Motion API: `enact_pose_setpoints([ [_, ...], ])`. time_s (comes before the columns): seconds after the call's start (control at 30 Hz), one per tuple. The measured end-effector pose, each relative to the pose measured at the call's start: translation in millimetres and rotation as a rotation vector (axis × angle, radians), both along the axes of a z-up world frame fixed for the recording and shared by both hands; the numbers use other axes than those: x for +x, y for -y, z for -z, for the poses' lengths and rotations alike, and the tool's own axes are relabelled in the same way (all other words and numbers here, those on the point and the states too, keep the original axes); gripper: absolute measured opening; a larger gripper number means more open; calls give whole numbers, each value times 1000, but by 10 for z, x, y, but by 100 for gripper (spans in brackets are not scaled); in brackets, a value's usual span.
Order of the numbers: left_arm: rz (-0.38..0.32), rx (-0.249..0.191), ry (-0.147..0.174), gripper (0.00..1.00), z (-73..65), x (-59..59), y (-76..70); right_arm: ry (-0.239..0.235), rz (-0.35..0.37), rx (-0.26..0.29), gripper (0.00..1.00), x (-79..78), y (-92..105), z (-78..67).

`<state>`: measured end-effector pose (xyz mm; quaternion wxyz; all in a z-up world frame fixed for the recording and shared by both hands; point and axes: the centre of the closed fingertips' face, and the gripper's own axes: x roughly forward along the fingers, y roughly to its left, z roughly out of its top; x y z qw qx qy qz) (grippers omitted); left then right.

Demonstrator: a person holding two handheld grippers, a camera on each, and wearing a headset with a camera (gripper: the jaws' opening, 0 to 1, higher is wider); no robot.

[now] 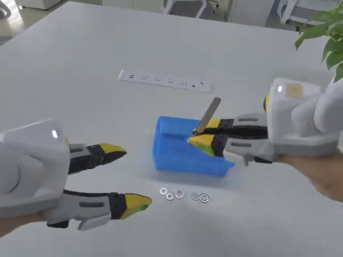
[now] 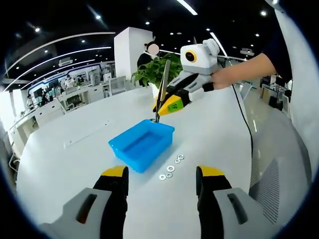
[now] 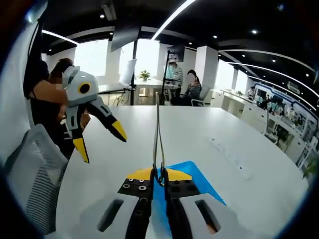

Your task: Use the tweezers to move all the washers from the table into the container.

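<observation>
A blue container (image 1: 177, 152) sits mid-table, with several small metal washers (image 1: 182, 194) in a row on the table just in front of it. My right gripper (image 1: 195, 140) hovers over the container's right side, shut on the metal tweezers (image 1: 209, 115), which stick up and away from the jaws. In the right gripper view the tweezers (image 3: 157, 134) run forward from the shut right gripper (image 3: 159, 177). My left gripper (image 1: 128, 176) is open and empty, left of the washers (image 2: 172, 167) and container (image 2: 142, 144). The left gripper view shows the right gripper (image 2: 172, 104) holding the tweezers (image 2: 163, 84).
A white power strip (image 1: 165, 80) lies on the table behind the container. Green plant leaves (image 1: 327, 37) reach in at the far right. Chairs and other desks stand beyond the table's far edge. People stand in the background of the right gripper view.
</observation>
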<state>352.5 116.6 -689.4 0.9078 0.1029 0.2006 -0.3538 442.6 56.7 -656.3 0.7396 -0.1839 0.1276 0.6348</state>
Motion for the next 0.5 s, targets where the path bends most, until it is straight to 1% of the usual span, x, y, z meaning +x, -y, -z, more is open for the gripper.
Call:
enact_pose_setpoints([
  [0.03, -10, -4, 4, 59, -12, 9, -20, 5, 8, -3, 8, 58, 4, -4],
  [0.07, -35, -9, 6, 59, -27, 33, -66, -1, 19, -1, 8, 144, 4, -2],
  [0.1, -39, -11, 9, 59, -41, 38, -82, -1, 23, 0, 8, 198, 0, 8],
  [0.13, -42, -10, 15, 59, -54, 41, -109, -1, 32, -12, 8, 278, -6, 56],
  [0.2, -51, -9, 17, 60, -68, 46, -146, -6, 38, -26, 8, 365, -19, 144],
  [0.23, -55, -12, 19, 59, -76, 44, -166, -25, 46, -34, 8, 416, -31, 224],
  [0.27, -57, -11, 21, 60, -73, 42, -177, -28, 42, -40, 8, 433, -45, 288],
  [0.3, -61, -3, 15, 60, -55, 37, -195, -41, 41, -58, 8, 452, -61, 398],
  [0.43, -56, 21, -15, 59, 33, -19, -226, -40, 27, -108, 8, 487, -134, 710],
  [0.47, -55, 22, -18, 59, 43, -24, -225, -47, 33, -106, 8, 500, -151, 752],
  [0.5, -55, 24, -28, 59, 74, -34, -227, -51, 31, -110, 8, 504, -177, 813],
])
